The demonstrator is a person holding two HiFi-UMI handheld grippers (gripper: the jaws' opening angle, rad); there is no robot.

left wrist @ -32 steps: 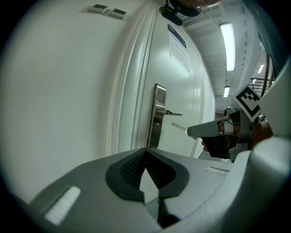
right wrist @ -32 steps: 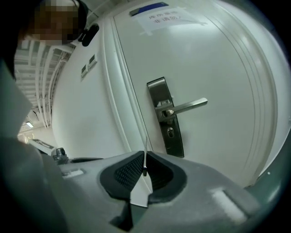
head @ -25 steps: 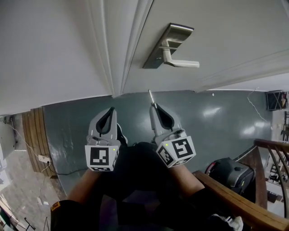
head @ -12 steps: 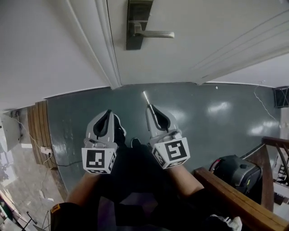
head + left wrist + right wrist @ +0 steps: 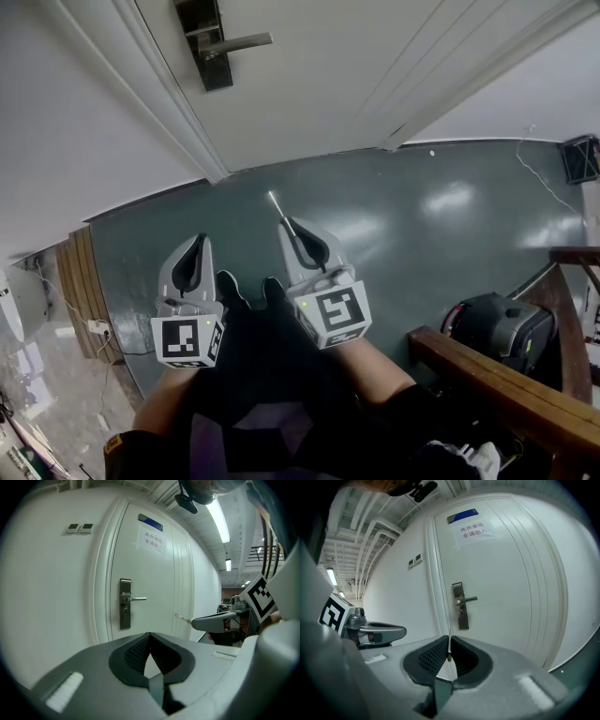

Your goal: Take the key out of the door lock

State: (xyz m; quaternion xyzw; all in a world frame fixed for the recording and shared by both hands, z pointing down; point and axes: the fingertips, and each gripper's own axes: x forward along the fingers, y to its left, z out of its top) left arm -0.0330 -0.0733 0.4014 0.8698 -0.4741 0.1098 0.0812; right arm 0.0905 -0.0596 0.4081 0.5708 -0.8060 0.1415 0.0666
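Note:
My right gripper [image 5: 292, 228] is shut on a thin silver key [image 5: 275, 204] that sticks forward out of its tips. In the right gripper view the key [image 5: 449, 644] stands on edge between the dark pads. The key is well clear of the door's dark lock plate [image 5: 208, 42] and its lever handle [image 5: 242, 41], which sit far up at the top left. My left gripper [image 5: 198, 246] hangs beside the right one, shut and holding nothing. The left gripper view shows the lock plate [image 5: 125, 603] ahead and the right gripper [image 5: 215, 619] with the key [image 5: 183, 618] at its tip.
The white door [image 5: 356, 66] is closed in its frame above a dark green floor [image 5: 422, 225]. A black bag [image 5: 497, 328] and a wooden railing [image 5: 487, 380] lie at the right. Wooden panelling [image 5: 70, 272] runs along the left wall. A paper notice [image 5: 151, 541] hangs on the door.
The door handle has slid up and to the left in the head view and looks smaller. Both grippers have come lower and farther from the door, the key still in the right one.

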